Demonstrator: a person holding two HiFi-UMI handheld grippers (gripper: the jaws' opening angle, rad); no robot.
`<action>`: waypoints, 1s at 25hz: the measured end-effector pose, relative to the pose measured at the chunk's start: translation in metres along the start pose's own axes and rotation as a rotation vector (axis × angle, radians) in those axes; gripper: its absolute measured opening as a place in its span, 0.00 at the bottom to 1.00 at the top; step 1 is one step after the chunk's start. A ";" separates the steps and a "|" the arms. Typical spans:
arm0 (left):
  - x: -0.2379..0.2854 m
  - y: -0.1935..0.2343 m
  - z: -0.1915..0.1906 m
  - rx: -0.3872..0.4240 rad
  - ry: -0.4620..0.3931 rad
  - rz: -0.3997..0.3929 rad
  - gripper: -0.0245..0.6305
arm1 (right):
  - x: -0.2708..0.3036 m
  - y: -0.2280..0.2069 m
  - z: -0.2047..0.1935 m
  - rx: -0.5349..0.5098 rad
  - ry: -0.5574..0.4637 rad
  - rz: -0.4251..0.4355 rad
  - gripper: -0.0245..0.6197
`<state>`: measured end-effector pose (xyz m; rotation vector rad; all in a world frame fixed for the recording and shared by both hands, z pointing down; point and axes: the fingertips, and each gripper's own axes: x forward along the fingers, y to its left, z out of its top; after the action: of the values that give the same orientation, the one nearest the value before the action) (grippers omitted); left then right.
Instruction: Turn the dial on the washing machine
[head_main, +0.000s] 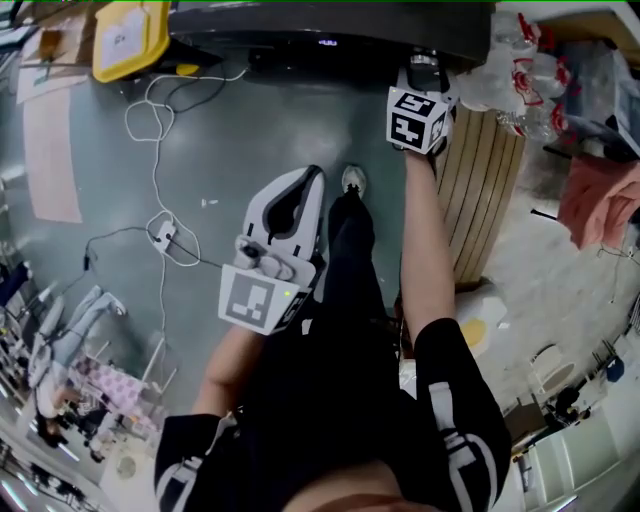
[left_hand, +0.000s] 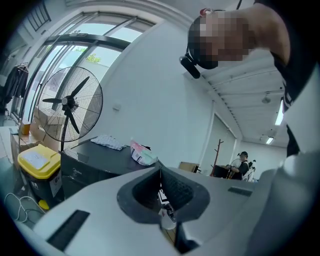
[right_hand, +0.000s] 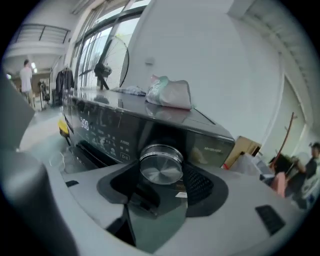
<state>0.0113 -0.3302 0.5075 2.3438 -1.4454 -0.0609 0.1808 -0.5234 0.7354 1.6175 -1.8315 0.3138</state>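
— Where do we have the dial?

— The dial (right_hand: 161, 169) sits on the front panel of the washing machine (right_hand: 120, 132), toward its right end, right of the lit display (right_hand: 84, 124). In the head view the machine lies at the far edge, and our right arm reaches out to it.

— And the right tongs?

— The right tongs (head_main: 424, 72) are on it. Their dark pads (right_hand: 198, 184) lie against both sides of the knob, so we read them as clamped on the dial. We judge that they meet the knob head-on so a roll of the wrist will turn it.

— The left tongs?

— The left tongs (head_main: 305, 185) are pressed together with nothing between them. We hold them near our body, well apart from the machine. We think they are simply parked out of the way, since one knob needs one tool.

— What do we count?

— One dial, one washing machine, two tongs. On the machine's top surface we count two things: a crumpled bundle (right_hand: 170, 92) and a flat patterned piece (left_hand: 107, 142) farther left. Left of the machine stand one fan (left_hand: 70, 102) and one yellow-lidded bin (left_hand: 39, 160).
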 end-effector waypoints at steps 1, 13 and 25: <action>0.000 0.001 0.000 0.000 0.001 0.000 0.07 | -0.001 -0.001 0.000 0.038 -0.020 0.018 0.49; 0.003 0.000 -0.004 -0.010 0.015 0.001 0.07 | 0.004 -0.005 -0.005 -0.081 0.003 -0.053 0.49; -0.088 -0.022 0.047 0.018 -0.061 -0.024 0.07 | -0.126 0.009 0.009 0.252 -0.089 0.080 0.51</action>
<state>-0.0221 -0.2593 0.4423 2.3933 -1.4518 -0.1269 0.1711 -0.4279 0.6534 1.7526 -1.9920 0.5350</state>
